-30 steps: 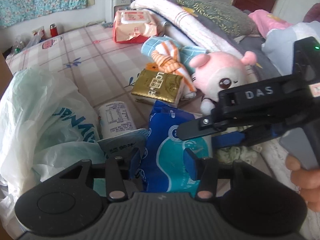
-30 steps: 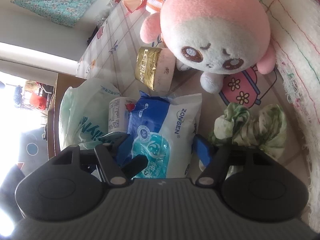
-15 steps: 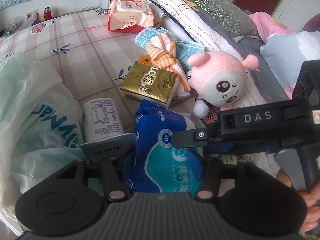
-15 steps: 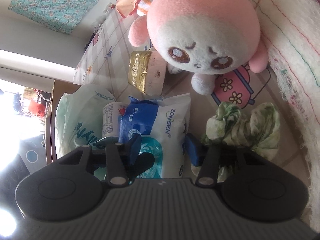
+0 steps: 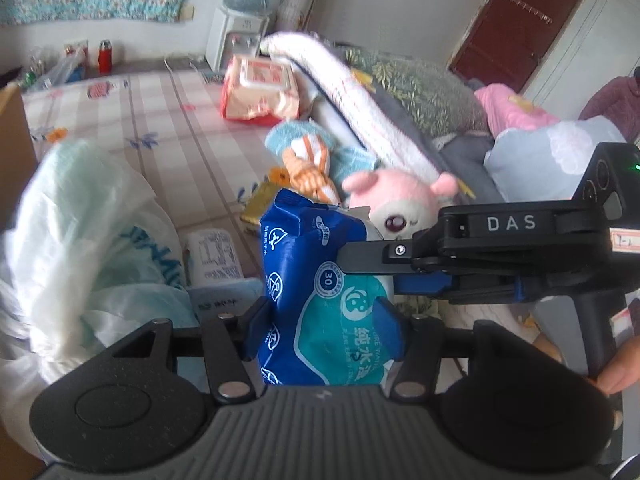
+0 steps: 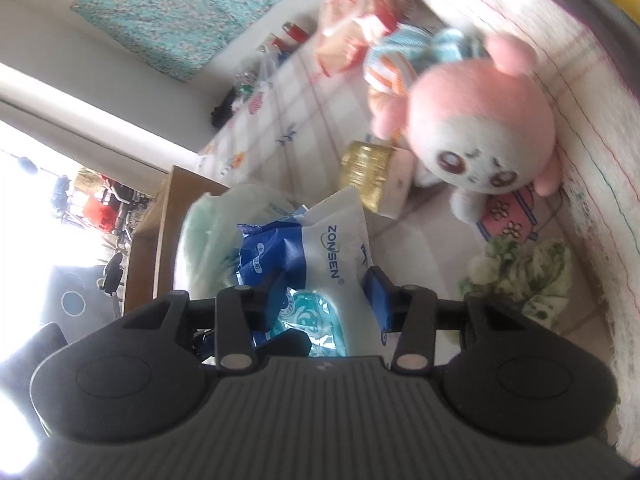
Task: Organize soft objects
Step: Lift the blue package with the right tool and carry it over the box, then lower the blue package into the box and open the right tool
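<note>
Left wrist view, frame centre: I had the left gripper (image 5: 322,326) clamped on the blue-and-white plastic wipes pack (image 5: 320,280); the right gripper (image 6: 324,296) was closing its jaws onto it.

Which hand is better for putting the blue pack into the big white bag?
Probably left: the left gripper grips the blue pack, with the white bag beside it. The right gripper is closing on the pack from the far side.

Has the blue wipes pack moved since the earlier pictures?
Yes. The blue wipes pack has risen: in the left wrist view its top now covers the gold tissue pack.
</note>
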A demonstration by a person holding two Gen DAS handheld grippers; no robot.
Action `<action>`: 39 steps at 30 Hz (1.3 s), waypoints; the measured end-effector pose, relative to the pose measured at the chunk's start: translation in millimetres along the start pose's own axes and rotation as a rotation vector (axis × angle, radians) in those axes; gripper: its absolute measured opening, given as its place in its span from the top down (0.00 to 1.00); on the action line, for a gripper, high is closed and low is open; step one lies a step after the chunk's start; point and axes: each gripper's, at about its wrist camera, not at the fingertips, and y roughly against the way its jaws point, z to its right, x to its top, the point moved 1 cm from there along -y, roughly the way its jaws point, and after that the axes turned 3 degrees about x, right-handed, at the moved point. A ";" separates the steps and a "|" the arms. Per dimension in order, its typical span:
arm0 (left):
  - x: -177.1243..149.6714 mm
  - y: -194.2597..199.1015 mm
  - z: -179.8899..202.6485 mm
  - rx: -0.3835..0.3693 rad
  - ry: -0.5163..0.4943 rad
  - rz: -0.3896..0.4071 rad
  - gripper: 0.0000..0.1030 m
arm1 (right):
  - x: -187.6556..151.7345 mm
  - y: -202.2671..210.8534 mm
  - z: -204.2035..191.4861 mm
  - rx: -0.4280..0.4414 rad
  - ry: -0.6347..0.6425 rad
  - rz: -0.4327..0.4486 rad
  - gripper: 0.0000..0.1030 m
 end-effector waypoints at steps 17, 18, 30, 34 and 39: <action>1.8 161.2 -111.8 0.256 0.191 0.355 0.46 | -10.1 -58.3 -229.8 0.201 0.371 -0.027 0.58; 1.7 169.4 -121.7 0.283 0.208 0.366 0.45 | -13.8 -69.2 -245.3 0.219 0.387 -0.041 0.58; -5.4 137.4 -237.2 0.339 0.382 0.129 0.45 | -61.0 -177.2 -287.4 0.111 0.389 -0.216 0.56; -13.1 101.8 -252.8 0.391 0.340 -0.005 0.45 | -60.9 -159.4 -266.5 0.104 0.380 -0.179 0.56; -17.9 87.2 -261.4 0.400 0.328 -0.077 0.44 | -51.9 -129.0 -241.2 0.133 0.357 -0.127 0.55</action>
